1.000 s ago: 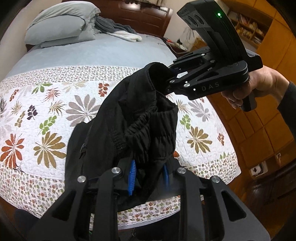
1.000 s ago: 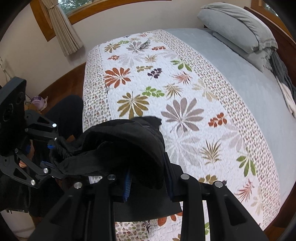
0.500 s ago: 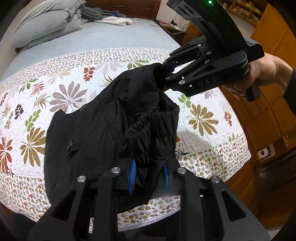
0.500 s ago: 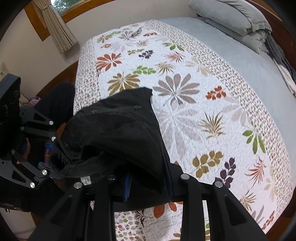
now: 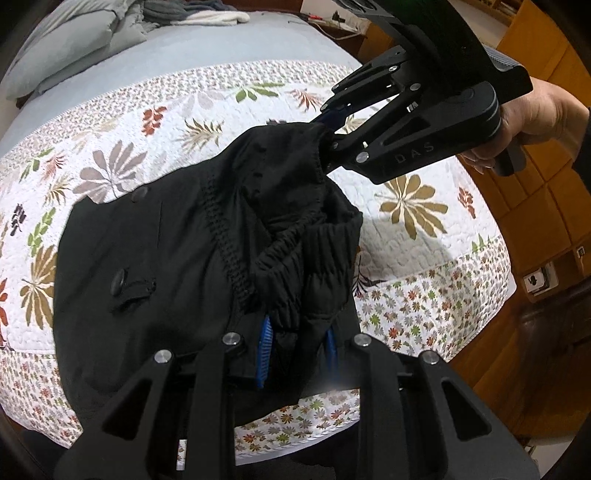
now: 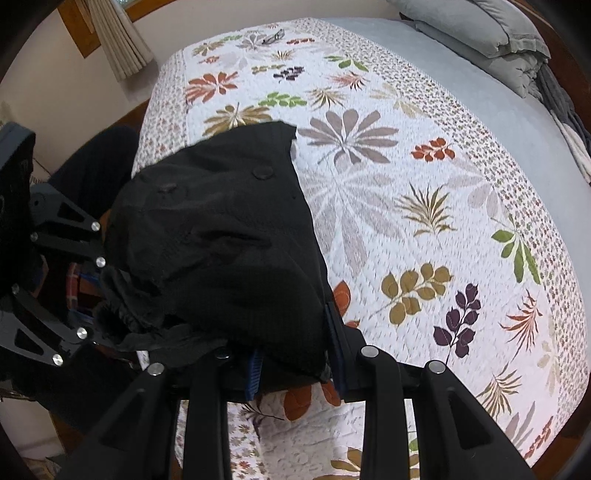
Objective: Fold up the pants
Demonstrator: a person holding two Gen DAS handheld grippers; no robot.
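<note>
The black pants (image 5: 159, 266) hang bunched between both grippers above the floral quilt (image 5: 155, 122). My left gripper (image 5: 297, 345) is shut on the elastic waistband at the bottom of the left wrist view. My right gripper (image 5: 330, 131) is shut on another part of the waistband, up and to the right. In the right wrist view the pants (image 6: 221, 236) drape over my right gripper (image 6: 295, 365), and my left gripper (image 6: 86, 291) holds their left end. A back pocket with buttons faces up. The legs are hidden below.
The bed has a grey sheet (image 6: 461, 85) and grey pillows (image 5: 70, 40) near the wooden headboard. Folded clothes (image 5: 207, 14) lie by the pillows. Wooden cabinets (image 5: 546, 199) stand to the right of the bed. A curtain (image 6: 118, 37) hangs on the far wall.
Both grippers have carried the pants forward and lower over the quilt. The cloth has spread wider and now shows its buttoned pocket side. Both grips are unchanged.
</note>
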